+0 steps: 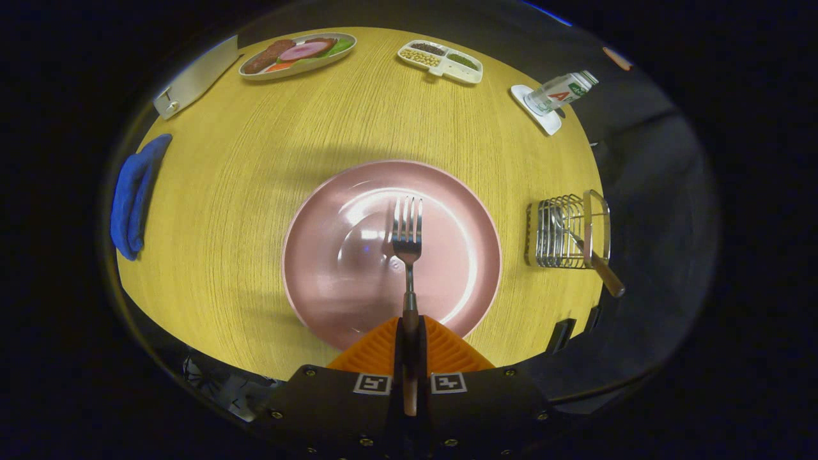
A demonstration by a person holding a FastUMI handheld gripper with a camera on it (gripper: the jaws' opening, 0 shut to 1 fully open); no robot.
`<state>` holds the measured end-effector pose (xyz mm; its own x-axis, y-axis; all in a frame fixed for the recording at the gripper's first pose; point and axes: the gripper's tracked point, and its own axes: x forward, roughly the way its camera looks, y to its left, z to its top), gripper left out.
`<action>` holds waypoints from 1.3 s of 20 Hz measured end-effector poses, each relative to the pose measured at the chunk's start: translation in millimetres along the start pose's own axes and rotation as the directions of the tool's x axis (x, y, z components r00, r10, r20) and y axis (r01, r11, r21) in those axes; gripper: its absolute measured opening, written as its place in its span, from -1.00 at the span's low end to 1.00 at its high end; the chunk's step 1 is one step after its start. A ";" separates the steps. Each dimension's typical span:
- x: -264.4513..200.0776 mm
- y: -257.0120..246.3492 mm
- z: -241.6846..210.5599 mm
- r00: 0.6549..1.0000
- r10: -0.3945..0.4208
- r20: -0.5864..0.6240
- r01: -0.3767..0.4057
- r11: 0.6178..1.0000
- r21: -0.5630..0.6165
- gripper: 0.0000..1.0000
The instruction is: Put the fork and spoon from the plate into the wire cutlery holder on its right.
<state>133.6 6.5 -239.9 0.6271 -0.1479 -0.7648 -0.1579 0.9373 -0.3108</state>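
A steel fork [407,239] with a brown handle is held above the pink plate [332,268], tines pointing away from me. My gripper [409,329] is shut on the fork's handle, which runs back between the two fingers. The plate holds nothing else that I can see. To the plate's right stands the wire cutlery holder [563,233], near the table's right edge. A spoon [591,252] with a brown handle leans in it, handle sticking out toward me.
On the yellow wooden table [255,191], a blue cloth [133,195] lies at the left edge. Far off are a food plate [297,54], a divided snack tray [441,62], a bottle on a white coaster [557,94] and a white box [195,78].
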 end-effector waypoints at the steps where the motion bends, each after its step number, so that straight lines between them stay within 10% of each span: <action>1: -4.4 -3.4 2.6 1.000 -0.008 0.007 0.008 1.000 0.005 -0.84; 26: -58.2 -101.6 37.8 0.992 -0.114 0.048 0.104 0.980 0.172 -0.84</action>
<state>142.0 -68.2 -142.4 0.6765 -0.2385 -0.6967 0.0415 0.9569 -0.2873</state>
